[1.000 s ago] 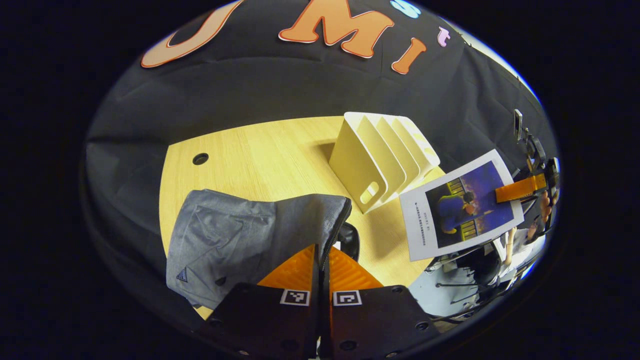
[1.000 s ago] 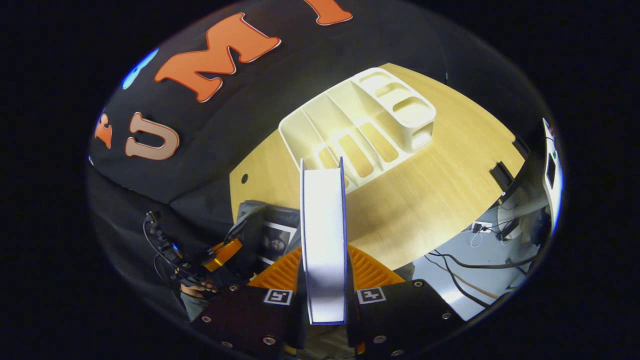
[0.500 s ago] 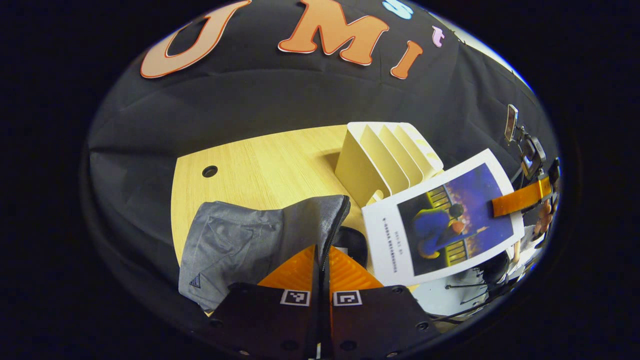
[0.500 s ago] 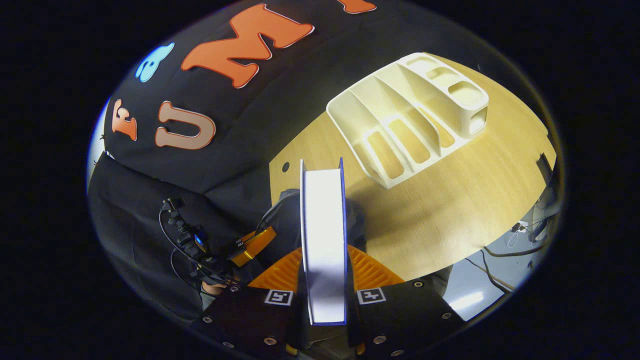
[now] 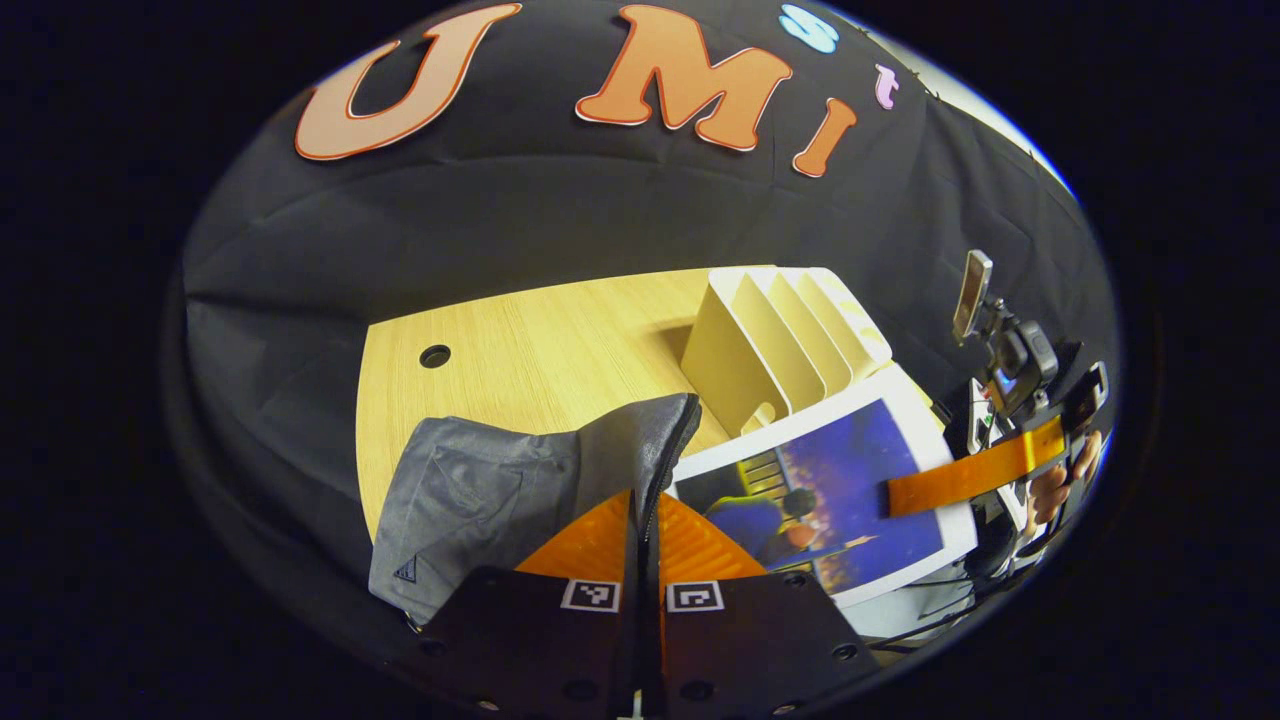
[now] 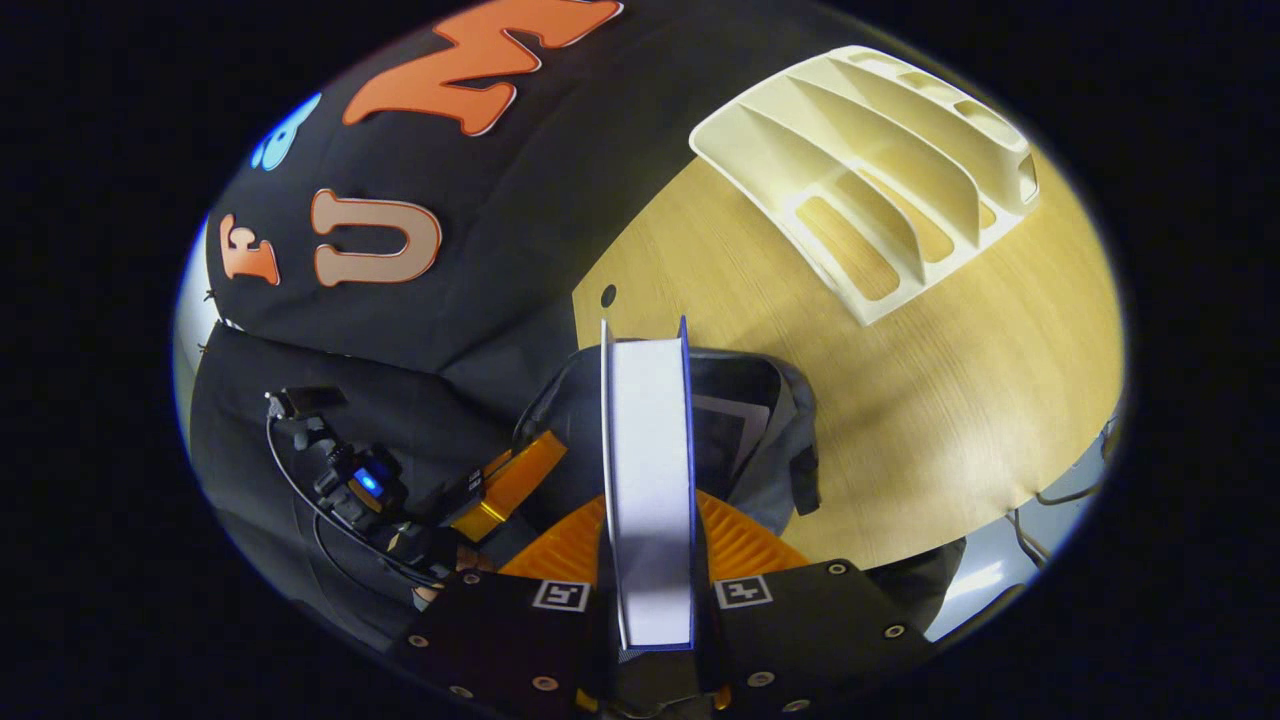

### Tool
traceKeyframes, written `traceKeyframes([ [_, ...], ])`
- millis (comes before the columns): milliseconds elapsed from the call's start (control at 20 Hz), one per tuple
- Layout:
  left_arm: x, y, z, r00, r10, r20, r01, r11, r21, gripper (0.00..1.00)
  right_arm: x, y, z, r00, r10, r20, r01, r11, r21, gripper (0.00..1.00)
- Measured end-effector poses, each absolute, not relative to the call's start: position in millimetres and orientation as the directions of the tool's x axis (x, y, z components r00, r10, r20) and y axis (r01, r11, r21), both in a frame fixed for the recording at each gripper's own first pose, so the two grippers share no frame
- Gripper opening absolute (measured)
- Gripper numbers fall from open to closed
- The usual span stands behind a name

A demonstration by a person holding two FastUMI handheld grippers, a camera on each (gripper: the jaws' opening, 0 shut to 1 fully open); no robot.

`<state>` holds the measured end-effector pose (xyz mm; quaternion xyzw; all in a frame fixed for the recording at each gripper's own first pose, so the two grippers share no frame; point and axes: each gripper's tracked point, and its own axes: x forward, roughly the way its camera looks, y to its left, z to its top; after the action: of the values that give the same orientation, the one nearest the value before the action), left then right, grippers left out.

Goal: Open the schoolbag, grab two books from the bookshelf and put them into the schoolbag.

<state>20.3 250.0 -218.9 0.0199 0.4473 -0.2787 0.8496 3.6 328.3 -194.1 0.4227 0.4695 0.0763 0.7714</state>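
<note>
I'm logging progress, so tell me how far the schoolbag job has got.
Done: the schoolbag is open, the left gripper shut on its zipper edge, and one book already lies inside. The bookshelf stands empty. In hand: the right gripper is shut on the second book, held above the opening. Left: lower it in and release.
</note>
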Motion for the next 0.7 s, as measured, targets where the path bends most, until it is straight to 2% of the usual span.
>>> traceKeyframes([
  [700, 19, 230, -206, 0.457, -0.492, -0.741, 0.497, 0.832, -0.246, 0.03, 62, 400, -268, 0.603, 0.568, -0.56, 0.314, 0.476, 0.821, 0.31],
])
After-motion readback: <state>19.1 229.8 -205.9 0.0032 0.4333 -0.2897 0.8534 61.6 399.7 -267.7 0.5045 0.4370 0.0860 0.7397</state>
